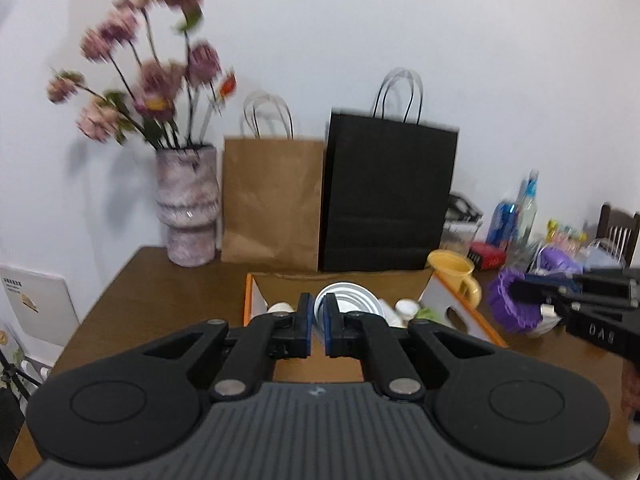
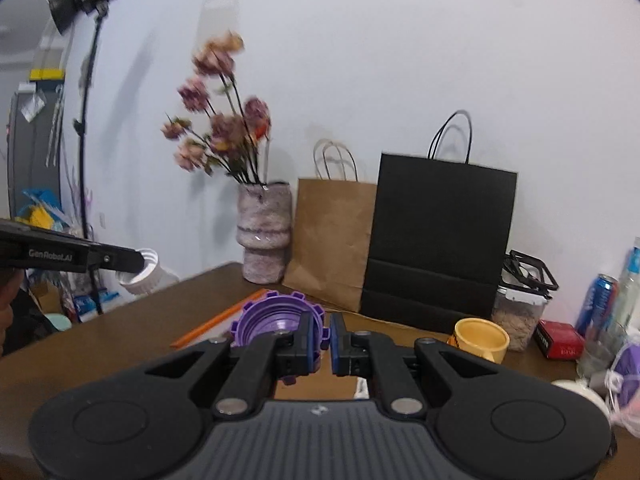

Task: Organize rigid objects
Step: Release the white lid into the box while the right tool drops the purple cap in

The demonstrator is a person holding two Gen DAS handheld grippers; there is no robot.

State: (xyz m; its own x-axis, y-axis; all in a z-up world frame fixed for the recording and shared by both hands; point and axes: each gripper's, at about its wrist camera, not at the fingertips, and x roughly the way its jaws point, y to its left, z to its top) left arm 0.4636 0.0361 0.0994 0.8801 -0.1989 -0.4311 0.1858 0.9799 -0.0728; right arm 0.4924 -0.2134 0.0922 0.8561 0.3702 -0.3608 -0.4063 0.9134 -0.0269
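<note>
Clenched on a white bottle (image 1: 318, 312), the left gripper (image 1: 317, 330) hangs over the cardboard box (image 1: 340, 280), which already holds other small containers. Right gripper (image 2: 324, 346) grips a purple lid (image 2: 276, 320). Yellow mug (image 2: 480, 338), cans and jar wait on the surface (image 2: 120, 336), apparently unsorted; paper bags crowd behind.

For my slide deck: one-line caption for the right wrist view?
Right gripper clamps a purple lid's rim above the table; left gripper holds a white jar.
</note>
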